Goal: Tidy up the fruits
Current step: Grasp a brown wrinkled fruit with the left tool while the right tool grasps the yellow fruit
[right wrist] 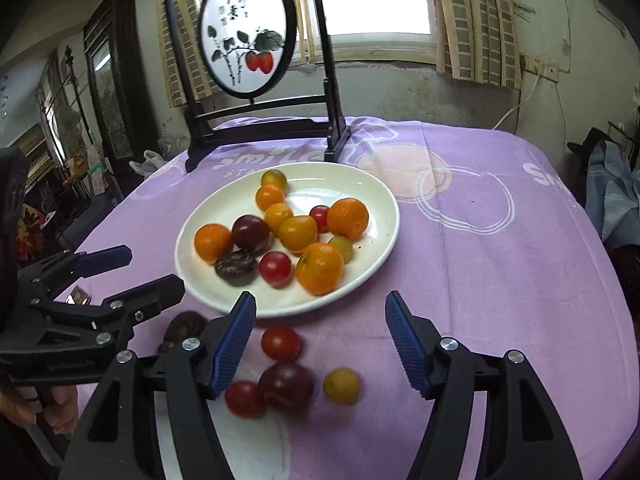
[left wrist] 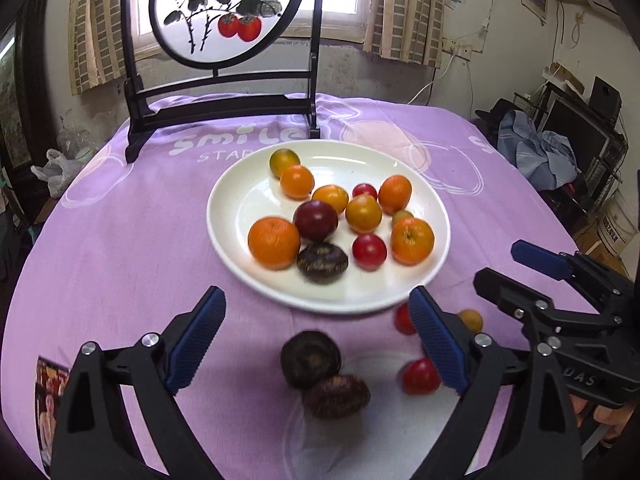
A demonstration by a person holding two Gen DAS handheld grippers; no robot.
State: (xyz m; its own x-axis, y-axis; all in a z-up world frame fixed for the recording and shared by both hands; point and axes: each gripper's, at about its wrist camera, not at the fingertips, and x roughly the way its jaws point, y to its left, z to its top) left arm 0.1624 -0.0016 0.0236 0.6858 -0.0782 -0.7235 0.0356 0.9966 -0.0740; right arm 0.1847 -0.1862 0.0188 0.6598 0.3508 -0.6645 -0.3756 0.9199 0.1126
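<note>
A white plate (left wrist: 240, 216) (right wrist: 384, 216) in the middle of the purple tablecloth holds several oranges, red tomatoes, a dark plum and a brown water chestnut. In the left wrist view my left gripper (left wrist: 316, 340) is open above two loose brown water chestnuts (left wrist: 310, 358) (left wrist: 336, 396); red tomatoes (left wrist: 420, 376) lie by its right finger. In the right wrist view my right gripper (right wrist: 320, 344) is open over two loose red tomatoes (right wrist: 281, 343) (right wrist: 245, 398), a dark plum (right wrist: 286, 386) and a small yellow fruit (right wrist: 341, 385). Each gripper shows in the other's view (left wrist: 516, 268) (right wrist: 156, 268), open.
A black-framed round painted screen (left wrist: 220, 12) (right wrist: 248, 36) stands at the back of the table. A printed card (left wrist: 50, 392) lies at the near left. Clutter, cloth and shelves (left wrist: 560, 148) crowd the room's right side; cabinets (right wrist: 108, 76) stand at the left.
</note>
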